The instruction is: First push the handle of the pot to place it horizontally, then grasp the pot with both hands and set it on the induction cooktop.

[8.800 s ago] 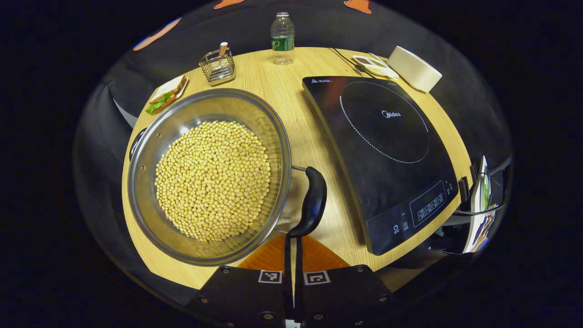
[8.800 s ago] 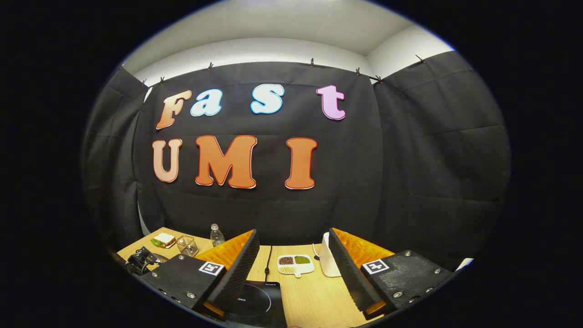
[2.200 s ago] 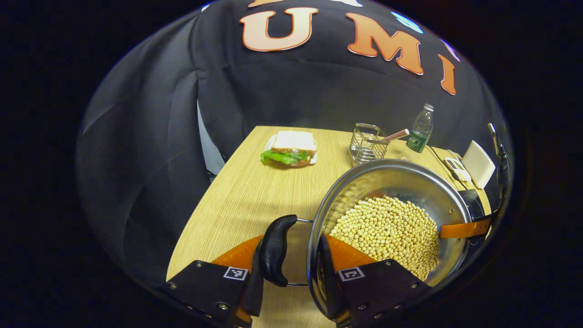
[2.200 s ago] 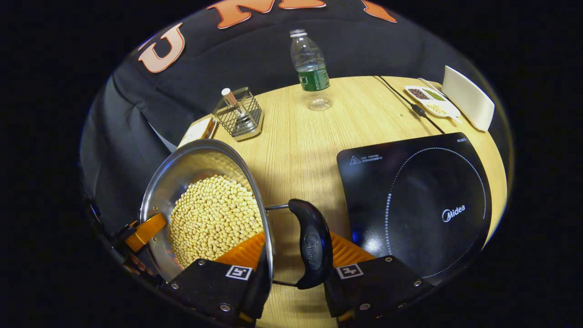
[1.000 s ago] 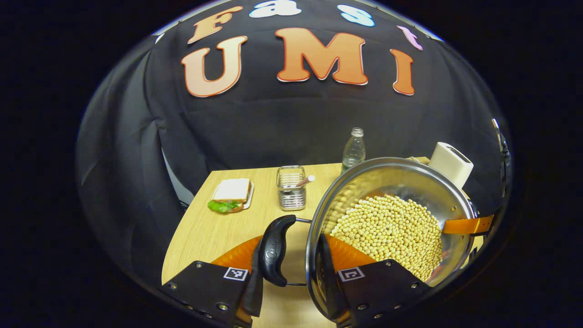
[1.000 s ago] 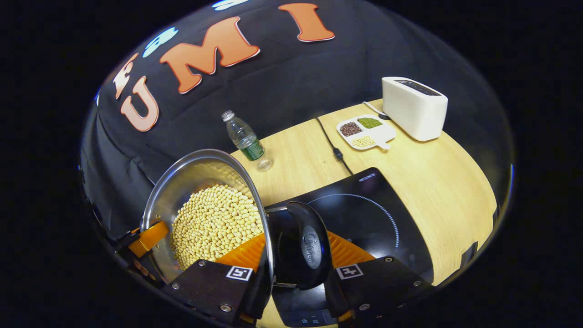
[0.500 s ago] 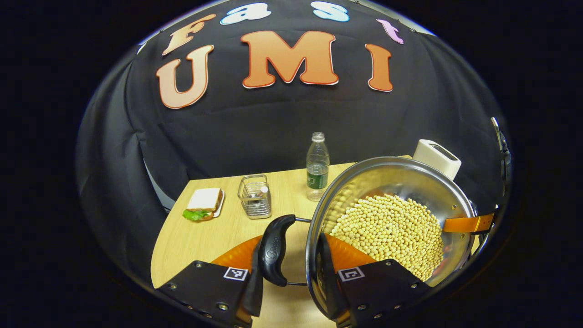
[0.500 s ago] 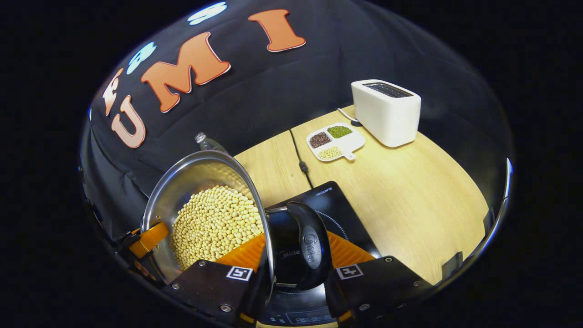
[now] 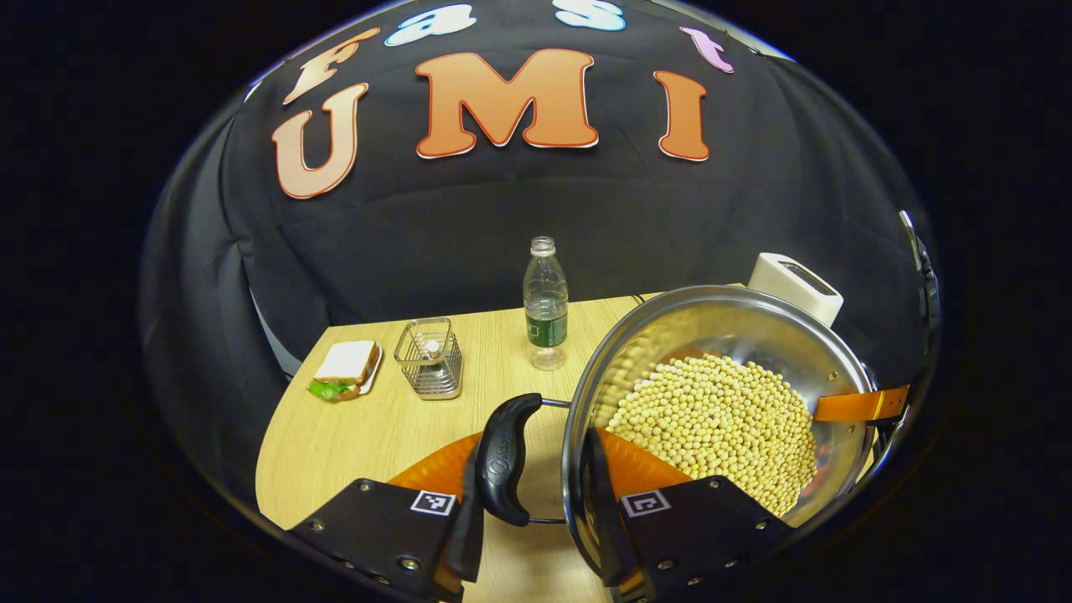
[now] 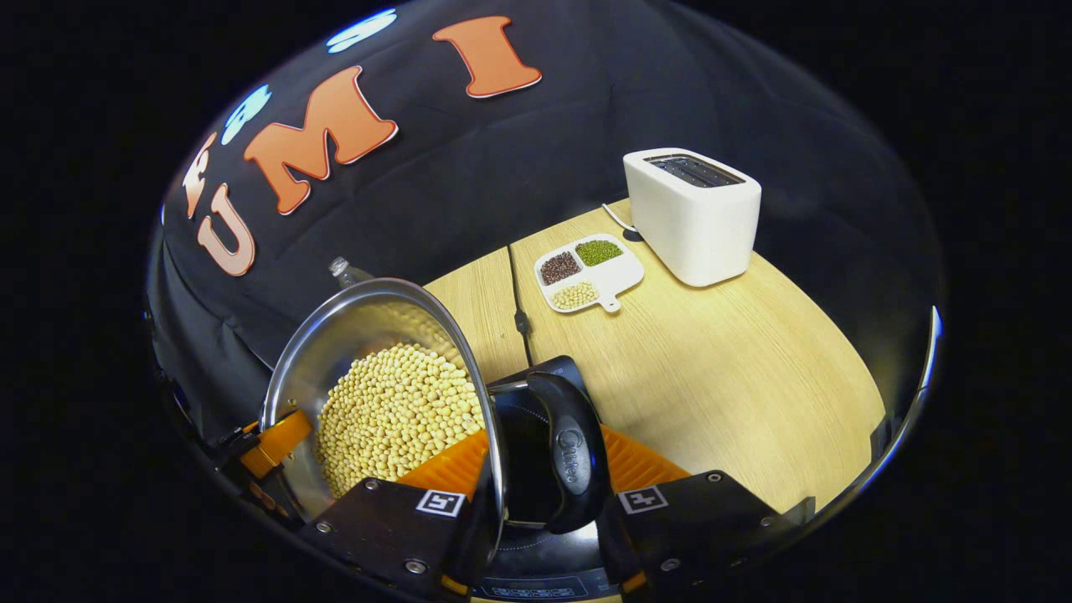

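A steel pot (image 9: 737, 335) full of yellow beans (image 9: 720, 427) hangs between both grippers. My left gripper (image 9: 532, 456) is shut on it, one finger against the black handle (image 9: 502, 456) and the other inside the rim. On the opposite side my right gripper (image 10: 544, 456) is shut the same way on the other black handle (image 10: 574, 461). Both handles lie level. The pot (image 10: 368, 335) is over the black induction cooktop (image 10: 526, 444); I cannot tell whether it touches it. Each view shows the other gripper's finger on the far rim.
On the wooden table (image 10: 712, 360) behind the cooktop are a white toaster (image 10: 693, 213), a white tray of seeds (image 10: 589, 272) and a black cable (image 10: 517, 314). To the pot's left stand a water bottle (image 9: 545, 306), a wire basket (image 9: 430, 358) and a sandwich (image 9: 345, 368).
Both grippers, still shut on the handles, have carried the pot sideways towards the toaster. The cooktop has slid further under the pot, and the bottle, basket and sandwich have drifted left.
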Available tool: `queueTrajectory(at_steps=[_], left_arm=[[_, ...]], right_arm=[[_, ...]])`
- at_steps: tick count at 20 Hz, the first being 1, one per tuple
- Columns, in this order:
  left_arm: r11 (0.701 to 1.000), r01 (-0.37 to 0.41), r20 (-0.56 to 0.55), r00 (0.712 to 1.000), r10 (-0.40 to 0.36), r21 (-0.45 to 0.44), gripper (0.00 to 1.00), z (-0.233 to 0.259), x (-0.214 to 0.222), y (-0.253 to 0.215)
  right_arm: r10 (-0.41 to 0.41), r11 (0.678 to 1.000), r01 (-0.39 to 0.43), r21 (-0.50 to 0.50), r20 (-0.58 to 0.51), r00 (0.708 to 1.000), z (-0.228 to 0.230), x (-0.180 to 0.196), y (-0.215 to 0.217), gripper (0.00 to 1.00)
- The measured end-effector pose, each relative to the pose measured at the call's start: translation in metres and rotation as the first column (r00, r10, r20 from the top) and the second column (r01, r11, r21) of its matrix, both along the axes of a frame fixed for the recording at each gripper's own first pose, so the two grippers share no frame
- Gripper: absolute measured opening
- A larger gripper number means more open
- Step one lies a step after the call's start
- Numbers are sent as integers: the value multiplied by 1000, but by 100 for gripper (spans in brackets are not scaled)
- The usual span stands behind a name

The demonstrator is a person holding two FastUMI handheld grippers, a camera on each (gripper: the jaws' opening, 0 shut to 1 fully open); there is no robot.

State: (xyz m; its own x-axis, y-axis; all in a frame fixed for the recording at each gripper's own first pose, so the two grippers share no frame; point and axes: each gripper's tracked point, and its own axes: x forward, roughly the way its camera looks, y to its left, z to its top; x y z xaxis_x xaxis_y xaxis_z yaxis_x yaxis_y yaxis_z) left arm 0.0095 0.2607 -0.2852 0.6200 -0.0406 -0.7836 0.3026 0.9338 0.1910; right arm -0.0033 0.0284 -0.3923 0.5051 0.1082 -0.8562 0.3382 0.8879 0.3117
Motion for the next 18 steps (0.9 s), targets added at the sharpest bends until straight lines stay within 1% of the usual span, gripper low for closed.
queueTrajectory(at_steps=[3, 6, 7, 8, 9, 13, 18], left_arm=[[1000, -21, -16, 1000, 21, 3, 56, -4, -3, -1], [999, -43, -31, 999, 43, 10, 56, -8, -7, -2], [999, -51, -40, 998, 52, 13, 55, -10, -8, -2], [998, -60, -45, 997, 61, 15, 57, -12, -11, -2], [997, -69, -54, 996, 69, 18, 57, -13, -12, -2], [995, -96, -85, 992, 98, 33, 57, -23, -13, -8], [992, -116, -107, 987, 121, 49, 57, -20, -16, -7]], right_arm=[[23, 1000, -23, -2, -12, 1000, -7, 10, -1, 52], [47, 999, -47, 1, -30, 998, -19, 13, -7, 52], [53, 999, -53, 2, -37, 998, -23, 14, -4, 52], [62, 998, -62, 3, -45, 997, -26, 14, -5, 48], [70, 998, -70, 3, -53, 996, -30, 15, -5, 52], [96, 995, -95, 9, -83, 992, -47, 12, -5, 52], [112, 994, -110, 19, -107, 988, -59, 9, -9, 52]])
